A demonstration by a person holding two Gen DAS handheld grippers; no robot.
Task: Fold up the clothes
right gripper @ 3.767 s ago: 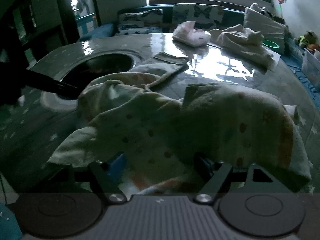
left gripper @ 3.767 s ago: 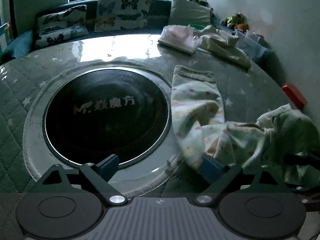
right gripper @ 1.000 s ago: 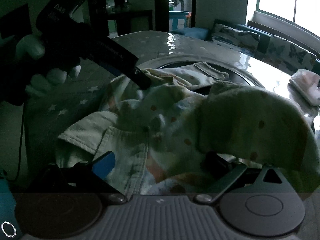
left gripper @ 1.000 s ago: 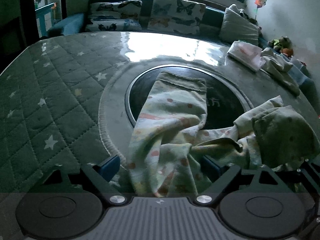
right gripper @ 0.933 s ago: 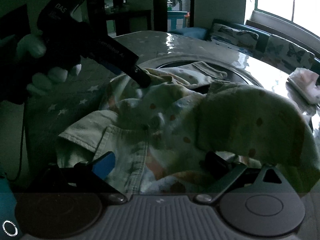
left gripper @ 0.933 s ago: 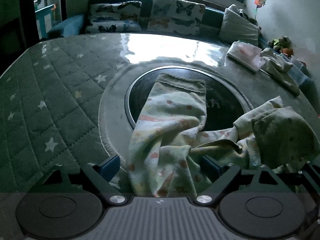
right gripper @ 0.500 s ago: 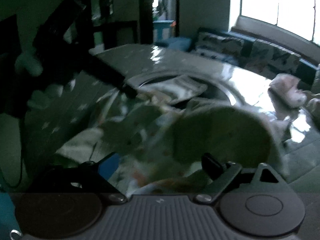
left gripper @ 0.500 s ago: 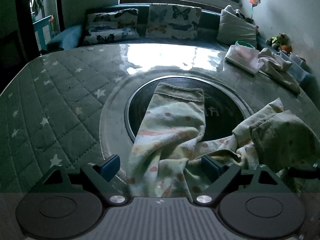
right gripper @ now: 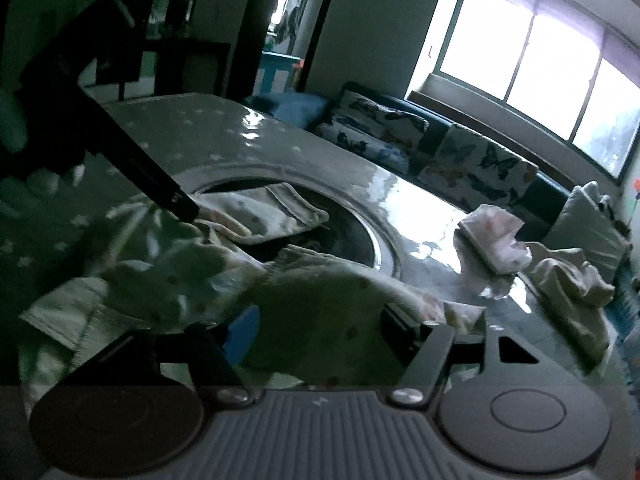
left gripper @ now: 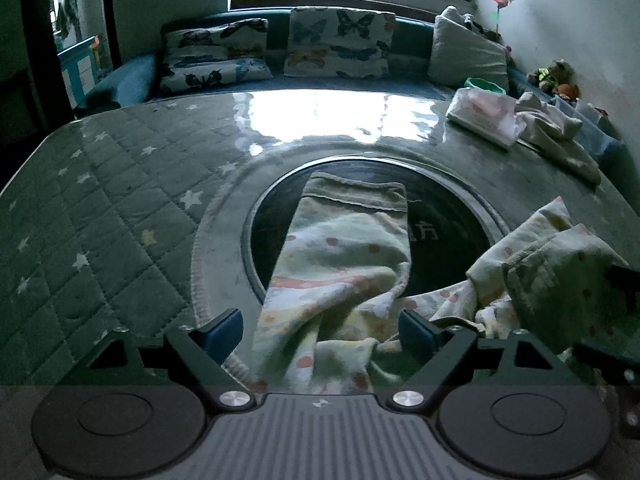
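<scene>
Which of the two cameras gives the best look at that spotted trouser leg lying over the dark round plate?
The left wrist view: the trouser leg lies lengthwise and sharp across the dark round plate, hem to bunched end. The right wrist view shows only its hem end, blurred, beyond the crumpled cloth.

Pretty dim overall, greenish-blue cast. The only light came from the windows [right gripper: 560, 80] far ahead of each hand-held gripper, throwing white glare on the glossy tabletop [left gripper: 320, 120]. Right wrist view was motion-blurred, and both bent heavily toward dark fisheye corners.
</scene>
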